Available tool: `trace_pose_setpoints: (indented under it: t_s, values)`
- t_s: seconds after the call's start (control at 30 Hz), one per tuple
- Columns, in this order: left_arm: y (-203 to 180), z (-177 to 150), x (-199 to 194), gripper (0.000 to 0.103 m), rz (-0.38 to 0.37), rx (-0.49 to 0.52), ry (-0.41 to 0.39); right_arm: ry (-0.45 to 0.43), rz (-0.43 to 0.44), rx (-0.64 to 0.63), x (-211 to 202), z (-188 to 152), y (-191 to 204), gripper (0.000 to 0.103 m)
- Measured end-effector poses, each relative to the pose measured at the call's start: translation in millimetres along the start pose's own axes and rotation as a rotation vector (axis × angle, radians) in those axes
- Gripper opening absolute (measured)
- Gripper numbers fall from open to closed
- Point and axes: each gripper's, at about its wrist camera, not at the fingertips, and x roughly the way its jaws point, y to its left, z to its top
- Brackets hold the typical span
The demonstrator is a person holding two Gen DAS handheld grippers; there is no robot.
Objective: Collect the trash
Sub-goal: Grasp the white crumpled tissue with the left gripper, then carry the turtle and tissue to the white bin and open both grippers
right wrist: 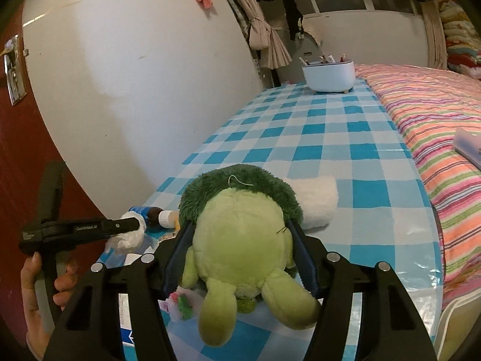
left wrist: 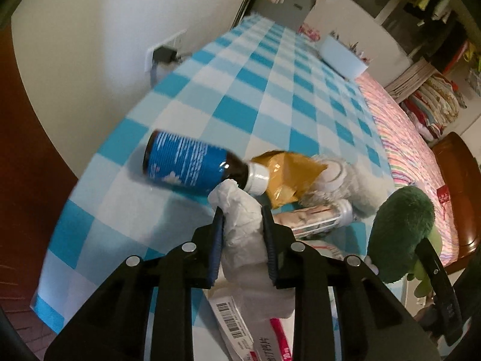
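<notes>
Between the left gripper's (left wrist: 243,210) fingers sits a clamped crumpled tissue (left wrist: 243,228).

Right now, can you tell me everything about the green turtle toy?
The fuzzy green plush turtle has a dark green shaggy shell and a pale lime belly, with floppy light green limbs hanging toward the camera. It looks soft and stuffed. The right hand-held gripper squeezes it between its blue-padded fingers, belly facing the camera, above the blue and white checked tablecloth. A loose thread shows near the top of its shell. In the left wrist view its dark shell shows at the right.
</notes>
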Motion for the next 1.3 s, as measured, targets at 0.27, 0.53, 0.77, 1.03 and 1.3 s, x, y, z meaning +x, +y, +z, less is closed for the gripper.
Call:
trace_pose_setpoints:
  t_s: [0.27, 0.53, 0.77, 1.03, 1.3]
  values:
    - [-33.6, -6.0, -18.5, 0.024, -0.007, 0.086, -0.083, -0.044, -0.034, 0.016, -21.9, 1.0, -14.5, 0.060]
    - [-88.6, -20.0, -19.8, 0.024, -0.070, 0.203, -0.089, -0.066, -0.094, 0.038, -50.9, -5.0, -37.9, 0.060]
    - [-130.0, -34.9, -11.7, 0.024, -0.129, 0.278, -0.065, -0.098, -0.160, 0.065, -82.8, -10.3, -63.2, 0.061]
    - [-181.6, -55.1, -3.2, 0.024, -0.190, 0.373, -0.046, -0.129, -0.242, 0.103, -120.7, -19.7, -95.0, 0.061]
    - [-226.2, -78.4, 5.1, 0.024, -0.242, 0.453, -0.015, -0.174, -0.316, 0.144, -160.2, -30.2, -124.3, 0.061]
